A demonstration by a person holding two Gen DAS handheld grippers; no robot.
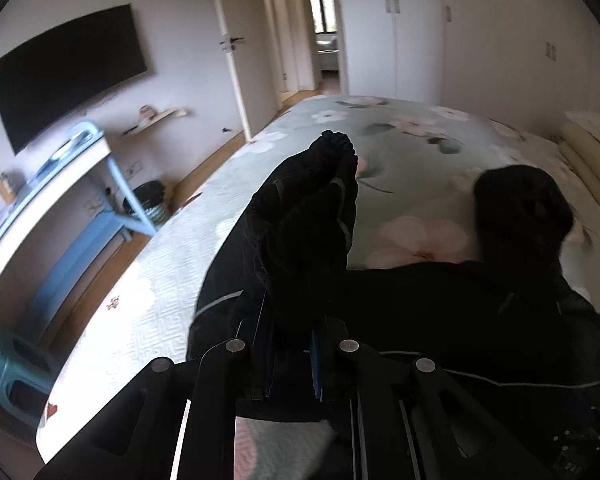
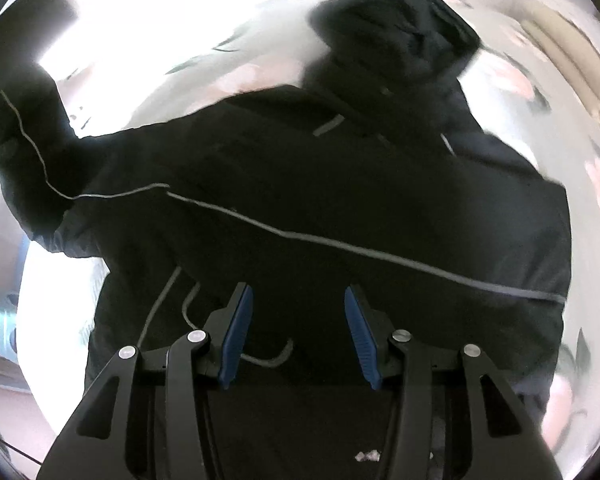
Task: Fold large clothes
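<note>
left gripper (image 1: pixel 290 344) — fingers clamped on jacket (image 1: pixel 440 312) sleeve | right gripper (image 2: pixel 298 320) — fingers apart

Left wrist view: low over bed (image 1: pixel 400 160), looks along fingers (image 1: pixel 268 340) across bed toward open door (image 1: pixel 232 48) and wardrobe (image 1: pixel 460 20); raised sleeve (image 1: pixel 312 216) very near lens. Right wrist view: above jacket (image 2: pixel 320 184), looks steeply down, close, blurred. Both views share jacket, its hood (image 2: pixel 396 36) and flowered bed cover.

Bare bed (image 1: pixel 400 168) beyond jacket (image 1: pixel 440 320); pillows (image 1: pixel 592 160) block right
</note>
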